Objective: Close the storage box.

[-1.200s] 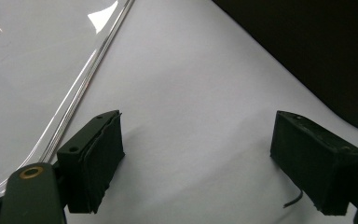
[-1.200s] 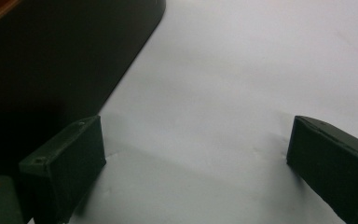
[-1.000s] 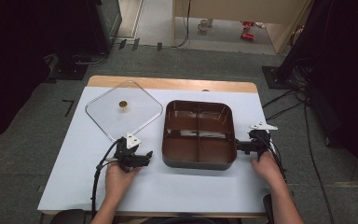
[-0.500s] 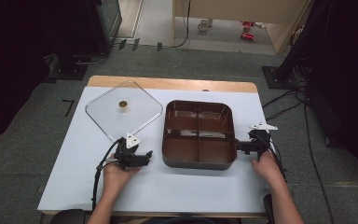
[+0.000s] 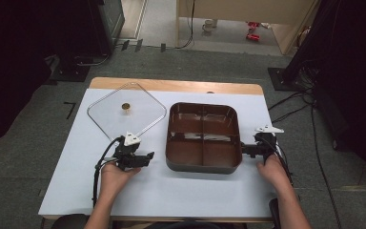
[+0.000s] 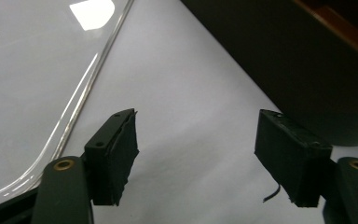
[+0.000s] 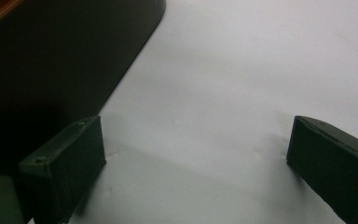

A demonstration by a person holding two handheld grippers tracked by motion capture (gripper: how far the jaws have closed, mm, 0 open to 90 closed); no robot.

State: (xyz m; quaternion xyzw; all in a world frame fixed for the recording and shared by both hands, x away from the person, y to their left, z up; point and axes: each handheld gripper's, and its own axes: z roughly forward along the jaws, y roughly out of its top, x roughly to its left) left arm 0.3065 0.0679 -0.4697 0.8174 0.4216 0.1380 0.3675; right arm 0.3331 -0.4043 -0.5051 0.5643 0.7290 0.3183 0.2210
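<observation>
While the brown tray (image 5: 203, 136) with four sections sits in the middle of the white table (image 5: 76, 171), a gripper waits on each side of it. The left gripper (image 5: 147, 158) lies just left of the tray, near its front corner. Its jaws have just been closing, but they are apart and only bare table is between them. The clear square lid (image 5: 126, 113) with a small gold knob (image 5: 125, 107) lies flat behind it, beside the tray. The right gripper (image 5: 246, 150) is at the tray's right edge, its jaws wide apart over bare table and holding nothing.
</observation>
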